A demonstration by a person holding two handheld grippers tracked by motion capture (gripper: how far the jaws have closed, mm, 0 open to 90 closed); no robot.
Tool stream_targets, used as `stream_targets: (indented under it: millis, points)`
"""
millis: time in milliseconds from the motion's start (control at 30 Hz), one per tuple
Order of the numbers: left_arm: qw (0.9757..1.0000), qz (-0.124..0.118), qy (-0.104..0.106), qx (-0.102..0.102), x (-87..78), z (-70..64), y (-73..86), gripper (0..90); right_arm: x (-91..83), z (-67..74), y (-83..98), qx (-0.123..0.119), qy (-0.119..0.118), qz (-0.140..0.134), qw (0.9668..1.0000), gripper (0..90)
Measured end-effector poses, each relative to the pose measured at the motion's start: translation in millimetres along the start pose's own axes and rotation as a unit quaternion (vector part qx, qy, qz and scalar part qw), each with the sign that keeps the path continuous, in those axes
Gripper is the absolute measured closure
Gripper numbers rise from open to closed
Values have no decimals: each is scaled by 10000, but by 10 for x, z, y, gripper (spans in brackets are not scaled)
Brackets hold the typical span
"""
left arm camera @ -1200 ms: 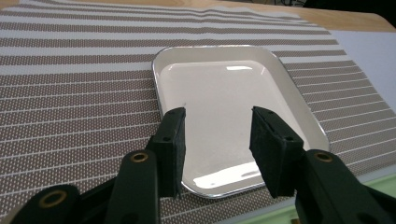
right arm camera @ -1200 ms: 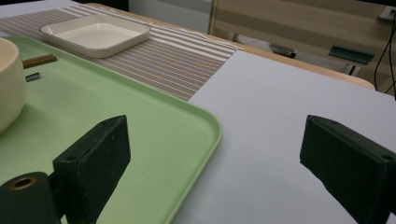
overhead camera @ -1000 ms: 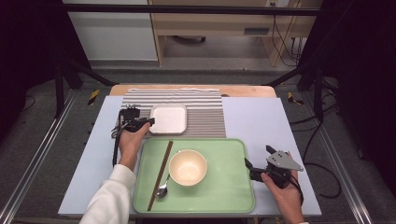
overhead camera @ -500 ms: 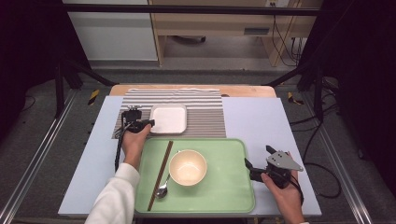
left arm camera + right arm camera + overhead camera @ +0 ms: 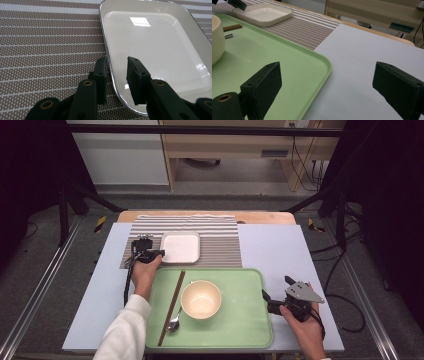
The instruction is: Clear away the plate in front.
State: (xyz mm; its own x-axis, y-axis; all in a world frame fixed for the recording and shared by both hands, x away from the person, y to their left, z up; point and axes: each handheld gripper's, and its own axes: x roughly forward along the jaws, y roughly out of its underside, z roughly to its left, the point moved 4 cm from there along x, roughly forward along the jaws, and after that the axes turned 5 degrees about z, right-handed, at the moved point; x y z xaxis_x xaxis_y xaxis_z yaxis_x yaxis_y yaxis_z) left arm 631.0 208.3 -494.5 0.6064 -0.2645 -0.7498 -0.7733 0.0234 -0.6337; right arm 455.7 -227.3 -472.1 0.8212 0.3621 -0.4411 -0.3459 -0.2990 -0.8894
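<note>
The pale blue-grey table top [image 5: 280,255] is smooth and matte, a wooden strip along its 12 o'clock edge. On it, toward 6 o'clock, lies the rounded green plastic tray [image 5: 240,320] with a raised lip; its near edge is cut by the frame. At 12 o'clock from the tray is the woven placemat [image 5: 220,245], brown-grey with fine white stripes and a dotted weave seen up close in the left gripper view. On the mat rests the white square plate [image 5: 180,247], glossy, round-cornered, with a low rim. In the tray stands a cream round bowl [image 5: 201,299]; at its 9 o'clock lie slim dark-brown chopsticks [image 5: 171,307] and a metal spoon [image 5: 174,323], its handle partly hidden by the bowl.

The left gripper [image 5: 117,71] straddles the plate's 9 o'clock rim, one jaw outside, one inside; its jaws have just been narrowing, with a gap still visible beside the rim. The right gripper [image 5: 325,85] spreads wide over the tray's 3 o'clock edge, holding nothing.
</note>
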Motion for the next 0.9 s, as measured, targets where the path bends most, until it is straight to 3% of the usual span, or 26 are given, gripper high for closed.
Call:
stream_targets:
  millis: [333,667,900]
  points:
    - [10000,-16,-28,-46,58,-3,29,744,3,-6,3,2,7,4,10000,87]
    - [9997,-78,-199,-152,50,-4,39,833,5,-4,5,-12,2,20,10000,88]
    - [9987,-177,-62,-470,33,13,38,861,4,-6,6,-8,3,20,10000,88]
